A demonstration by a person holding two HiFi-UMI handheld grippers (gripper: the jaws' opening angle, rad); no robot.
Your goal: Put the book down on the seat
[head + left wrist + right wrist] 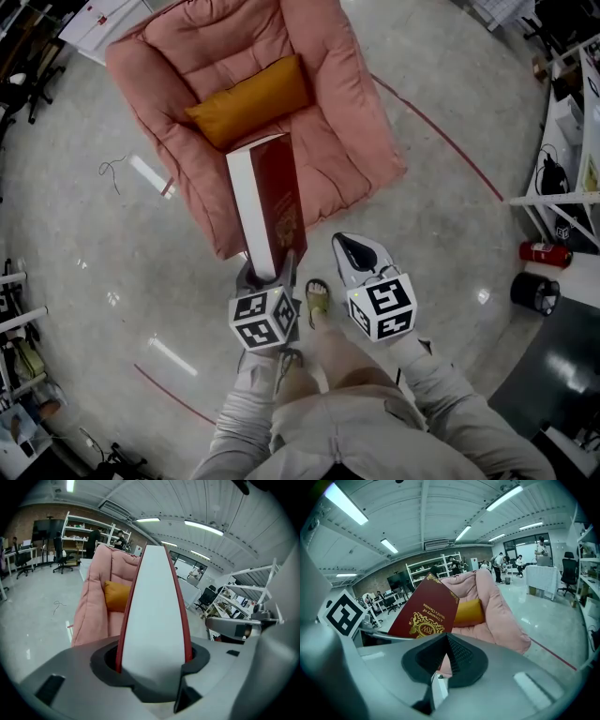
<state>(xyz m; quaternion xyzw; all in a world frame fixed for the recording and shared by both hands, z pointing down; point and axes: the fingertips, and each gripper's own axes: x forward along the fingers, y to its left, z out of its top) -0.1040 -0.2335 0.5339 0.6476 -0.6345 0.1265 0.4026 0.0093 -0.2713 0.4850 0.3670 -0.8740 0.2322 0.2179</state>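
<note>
**Head view.** Nearest are the person's knees (328, 375), then the two marker cubes. The left gripper (266, 274) is clamped on the near end of the red book (267, 197). The book stands on edge, pages to the left and cover to the right. Its far end overlaps the front edge of the pink armchair (361, 141); I cannot tell whether it touches. An orange cushion (251, 98) lies at the back of the seat. The right gripper (349, 246) is just beside the left one.

**Left gripper view.** The jaws press on both covers, with the pages facing the camera. The armchair and cushion lie beyond.

**Right gripper view.** The jaws are together with nothing between them. The book is up to the left, in front of the armchair.

**Status.** The book is gripped and near the seat but not yet set down. What remains, I judge, is to bring it over the seat, lay it flat and let go.
</note>
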